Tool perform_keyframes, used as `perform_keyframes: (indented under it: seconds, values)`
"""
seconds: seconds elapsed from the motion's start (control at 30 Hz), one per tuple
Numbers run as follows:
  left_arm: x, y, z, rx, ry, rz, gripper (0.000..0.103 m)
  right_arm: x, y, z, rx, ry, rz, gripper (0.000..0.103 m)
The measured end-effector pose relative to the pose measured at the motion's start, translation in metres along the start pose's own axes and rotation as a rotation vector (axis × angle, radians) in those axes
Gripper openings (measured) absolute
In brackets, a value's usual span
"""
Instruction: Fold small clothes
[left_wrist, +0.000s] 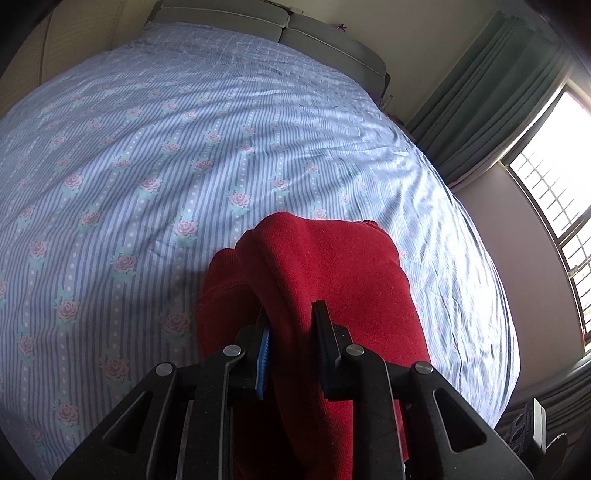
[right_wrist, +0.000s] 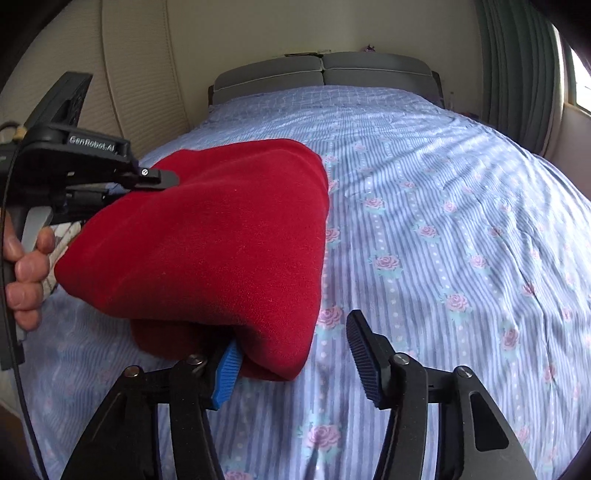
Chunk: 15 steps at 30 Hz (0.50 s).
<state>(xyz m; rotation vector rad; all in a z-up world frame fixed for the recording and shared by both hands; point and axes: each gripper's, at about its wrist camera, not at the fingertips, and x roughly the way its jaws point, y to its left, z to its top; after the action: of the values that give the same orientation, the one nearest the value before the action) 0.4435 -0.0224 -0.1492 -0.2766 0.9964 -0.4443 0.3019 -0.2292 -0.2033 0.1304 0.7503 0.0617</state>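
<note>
A red fleece garment (left_wrist: 332, 266) hangs bunched over the bed. A thick fold of it is pinched between the pads of my left gripper (left_wrist: 291, 321), which is shut on it. In the right wrist view the same garment (right_wrist: 221, 240) hangs from the left gripper (right_wrist: 159, 179), which a hand (right_wrist: 26, 266) holds at the left edge. My right gripper (right_wrist: 293, 343) stands open at the garment's lower corner. Its blue left pad (right_wrist: 227, 363) touches the cloth and its right finger (right_wrist: 360, 339) stands clear of it.
The bed carries a blue striped sheet with pink roses (left_wrist: 147, 166), also visible in the right wrist view (right_wrist: 443, 240). A grey headboard (right_wrist: 321, 74) stands at the far end. Green curtains (left_wrist: 487, 85) and a barred window (left_wrist: 554, 177) are on the right, and a cream wall panel (right_wrist: 140, 74) on the left.
</note>
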Motion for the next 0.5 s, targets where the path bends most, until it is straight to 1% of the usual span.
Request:
perform_keyframes:
  seconds: [0.03, 0.07, 0.13, 0.23, 0.27, 0.33, 0.43, 0.5]
  values:
    - [0.003, -0.003, -0.001, 0.010, 0.002, -0.002, 0.023, 0.000, -0.004, -0.002, 0.003, 0.003, -0.008, 0.042]
    - [0.005, -0.006, -0.003, 0.020, 0.004, -0.002, 0.024, 0.000, -0.008, -0.004, 0.003, 0.006, -0.020, 0.040]
    - [0.010, -0.012, -0.008, 0.044, 0.000, -0.001, 0.026, 0.001, -0.019, -0.010, 0.030, 0.020, -0.031, 0.039]
    - [0.020, -0.012, -0.016, 0.069, 0.000, 0.018, 0.027, 0.014, -0.037, -0.018, 0.106, 0.076, -0.013, 0.039]
    - [0.023, -0.009, -0.018, 0.063, -0.002, 0.023, 0.027, 0.017, -0.039, -0.019, 0.108, 0.083, -0.012, 0.039]
    - [0.023, -0.005, -0.019, 0.053, -0.006, 0.034, 0.027, 0.017, -0.033, -0.019, 0.069, 0.078, -0.016, 0.039]
    - [0.010, -0.007, -0.016, 0.041, -0.025, 0.029, 0.028, 0.006, -0.027, -0.016, 0.042, 0.067, 0.017, 0.040]
    - [-0.002, -0.014, -0.016, 0.060, -0.034, 0.033, 0.028, -0.004, -0.024, -0.016, 0.039, 0.066, 0.016, 0.044]
